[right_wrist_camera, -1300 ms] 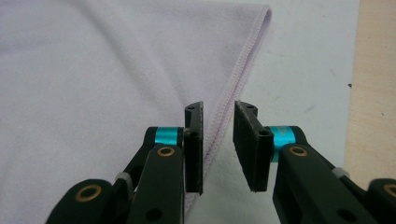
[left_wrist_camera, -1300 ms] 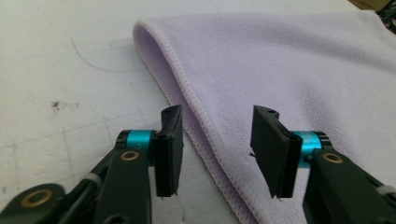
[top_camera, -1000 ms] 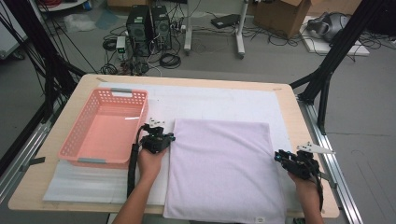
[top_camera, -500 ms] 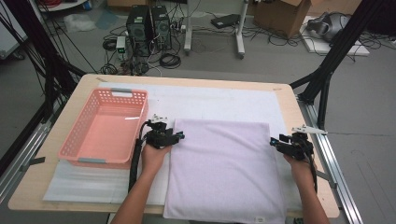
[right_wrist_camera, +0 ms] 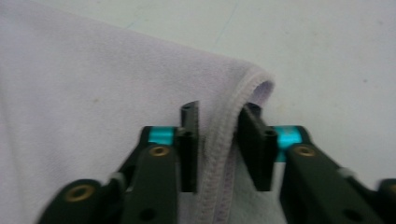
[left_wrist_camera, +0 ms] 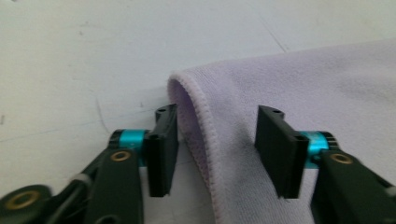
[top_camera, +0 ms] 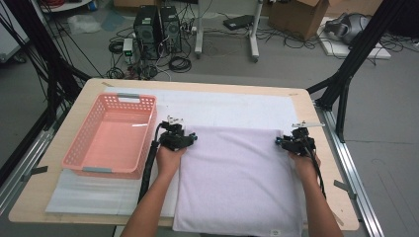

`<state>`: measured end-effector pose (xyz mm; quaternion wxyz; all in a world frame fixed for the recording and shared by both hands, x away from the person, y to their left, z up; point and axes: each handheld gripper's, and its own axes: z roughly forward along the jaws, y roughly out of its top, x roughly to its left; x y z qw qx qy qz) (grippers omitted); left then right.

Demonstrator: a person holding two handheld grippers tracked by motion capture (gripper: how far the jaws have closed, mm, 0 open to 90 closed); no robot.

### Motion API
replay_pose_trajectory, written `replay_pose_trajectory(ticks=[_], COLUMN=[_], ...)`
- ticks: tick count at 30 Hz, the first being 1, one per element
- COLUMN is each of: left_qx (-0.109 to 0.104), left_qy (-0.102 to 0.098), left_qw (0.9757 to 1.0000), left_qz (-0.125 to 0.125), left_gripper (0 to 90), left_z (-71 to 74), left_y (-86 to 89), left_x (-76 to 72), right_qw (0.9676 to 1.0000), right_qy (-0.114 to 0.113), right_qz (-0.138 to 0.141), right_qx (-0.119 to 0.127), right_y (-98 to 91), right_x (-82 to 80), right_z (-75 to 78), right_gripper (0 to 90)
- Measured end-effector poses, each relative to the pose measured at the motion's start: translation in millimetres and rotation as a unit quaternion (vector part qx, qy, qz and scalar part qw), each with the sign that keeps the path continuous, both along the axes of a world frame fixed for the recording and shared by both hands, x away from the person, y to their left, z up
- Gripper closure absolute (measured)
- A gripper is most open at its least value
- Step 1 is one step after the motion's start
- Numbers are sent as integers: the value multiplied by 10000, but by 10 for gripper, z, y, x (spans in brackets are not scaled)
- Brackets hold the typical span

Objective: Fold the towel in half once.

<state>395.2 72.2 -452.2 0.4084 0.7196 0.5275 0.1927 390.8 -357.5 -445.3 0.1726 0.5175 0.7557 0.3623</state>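
Note:
A lilac towel (top_camera: 237,177) lies flat on the white mat (top_camera: 222,106), reaching the table's near edge. My left gripper (top_camera: 191,140) is at its far left corner. In the left gripper view the hemmed corner (left_wrist_camera: 196,116) stands up between the jaws of this gripper (left_wrist_camera: 217,149), which have just been closing, and the pads are clear of it. My right gripper (top_camera: 279,142) is at the far right corner. In the right gripper view its jaws (right_wrist_camera: 218,144) have just been closing and now pinch the raised hem (right_wrist_camera: 219,140).
A pink plastic basket (top_camera: 129,98) stands empty at the left on the mat, close to my left arm. The wooden table's right edge (top_camera: 332,163) runs just beyond my right hand. Black frame posts, computers and cables are on the floor behind the table.
Both hands slid away from the person along the towel's sides to its far corners, the right one farther. The right jaws have closed onto the hem.

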Motion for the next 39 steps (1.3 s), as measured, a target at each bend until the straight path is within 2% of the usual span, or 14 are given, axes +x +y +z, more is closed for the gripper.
replay_pose_trajectory(ticks=[2,4,5,8,10,17,24,25,29,32,34,36,37,39], left_qx=[83,75,127,-253,-378,-581,-667,-611,-728,-837,-902,-1146,-1116,-946], left_qy=[-35,-37,-57,116,-26,-629,-662,-611,-773,-716,-568,-269,-210,-207], left_qw=[10000,9997,9996,9995,9992,9963,9956,9962,9943,9939,9942,9930,9935,9952], left_qz=[-8,-250,-264,-168,-86,-106,-64,-81,-8,68,153,131,61,-119], left_gripper=[667,843,846,860,863,863,863,863,862,860,828,657,619,587], left_z=[1,2,5,8,47,298,302,305,323,294,281,274,276,292], left_y=[-7,-34,-43,27,53,23,40,38,33,59,74,107,109,87], left_x=[-11,-28,-36,0,9,172,423,463,549,569,567,563,547,502], right_qw=[9998,9996,9994,9999,9996,9960,9930,9932,9929,9922,9928,9930,9927,9937], right_qy=[74,108,124,-30,-233,-826,-1133,-1110,-1103,-1119,-1063,-980,-898,-688], right_qz=[15,20,23,44,-29,-294,-325,-344,-446,-516,-513,-573,-659,-665], right_qx=[165,264,323,151,170,176,43,44,96,194,219,327,455,579], right_y=[-3,-15,-31,-48,-71,-152,-137,-134,-115,-112,-84,-80,-100,-141], right_x=[-5,-6,-6,-7,-11,77,288,336,459,528,567,578,577,559], right_z=[-6,-8,-10,8,51,191,301,305,300,294,308,306,299,287], right_gripper=[845,857,861,867,869,870,869,868,868,868,847,702,623,562])
